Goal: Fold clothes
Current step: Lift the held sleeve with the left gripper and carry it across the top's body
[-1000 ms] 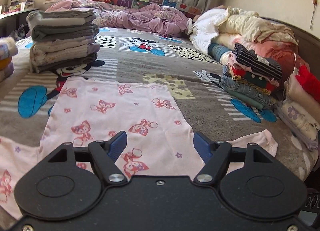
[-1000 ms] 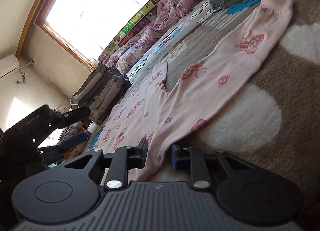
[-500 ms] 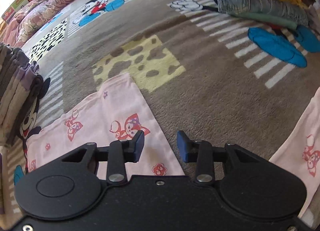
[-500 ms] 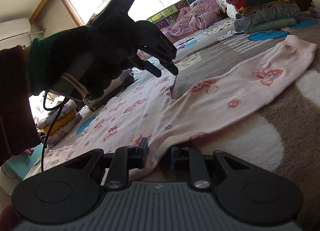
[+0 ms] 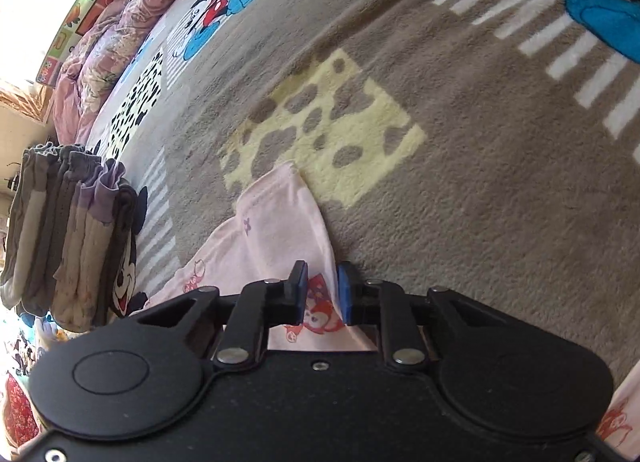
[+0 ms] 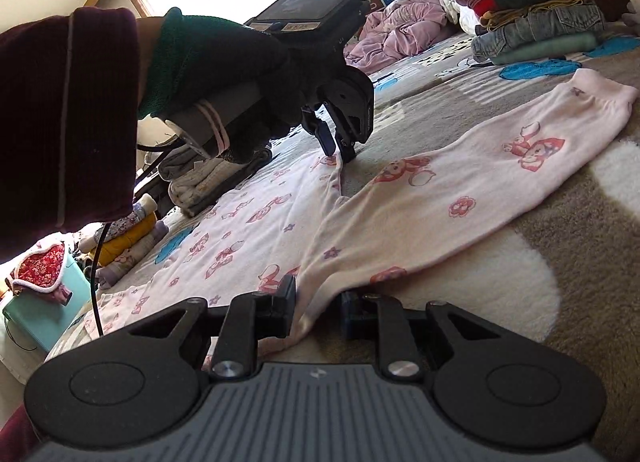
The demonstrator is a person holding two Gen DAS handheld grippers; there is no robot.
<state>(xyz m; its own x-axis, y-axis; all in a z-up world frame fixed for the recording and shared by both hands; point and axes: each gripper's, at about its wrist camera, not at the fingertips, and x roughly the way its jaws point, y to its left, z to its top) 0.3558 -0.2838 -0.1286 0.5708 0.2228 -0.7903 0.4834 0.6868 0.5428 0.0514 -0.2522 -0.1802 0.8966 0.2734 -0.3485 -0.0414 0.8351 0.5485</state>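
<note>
Pink printed children's pants [image 6: 400,205] lie flat on the blanket. In the left wrist view the pant leg [image 5: 276,229] runs up from my left gripper [image 5: 322,294], whose blue pads pinch the leg's edge. In the right wrist view my left gripper [image 6: 338,143] shows at the crotch fold, held by a gloved hand. My right gripper [image 6: 318,312] has its jaws narrowly apart around the pants' near edge, with the fabric between them.
A folded grey stack [image 5: 68,229] stands to the left. A stack of folded jeans and sweaters [image 6: 536,17] sits at the back right. A crumpled purple quilt [image 6: 400,29] lies by the window. A teal box [image 6: 44,310] is at the far left.
My left gripper has dropped down onto the pant leg and closed its jaws on the edge. My right gripper has stayed at the near edge.
</note>
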